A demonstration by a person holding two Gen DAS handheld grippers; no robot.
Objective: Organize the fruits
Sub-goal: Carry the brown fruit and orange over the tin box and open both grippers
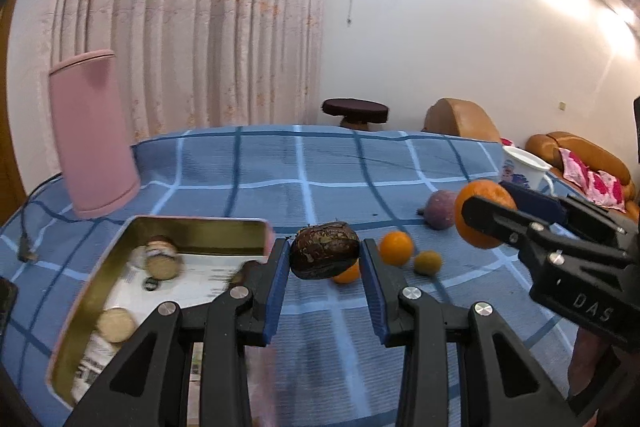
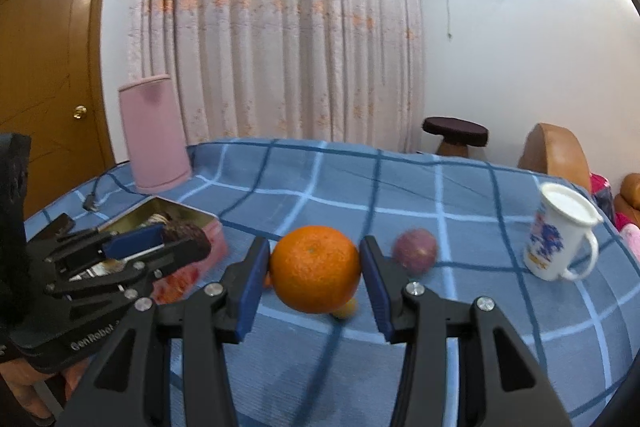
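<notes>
Two fruits lifted above blue checked tablecloth (image 1: 320, 163).

Left gripper (image 1: 325, 259), marked "GenRobot", clamped on dark wrinkled brown fruit (image 1: 324, 255), frame centre. Right gripper (image 2: 314, 269), marked "DAS", clenched on bright dimpled orange (image 2: 315, 269). Pink tin (image 1: 200, 227) lower left; printed white mug (image 2: 560, 233) at right, lettering unreadable.

The left gripper (image 1: 325, 261) pinches a dark wrinkled fruit (image 1: 323, 255) above the blue checked cloth (image 1: 320, 179), just right of the open tin (image 1: 168, 231); at far right, the right gripper (image 1: 494, 205) clamps a large orange (image 1: 478, 199).
</notes>
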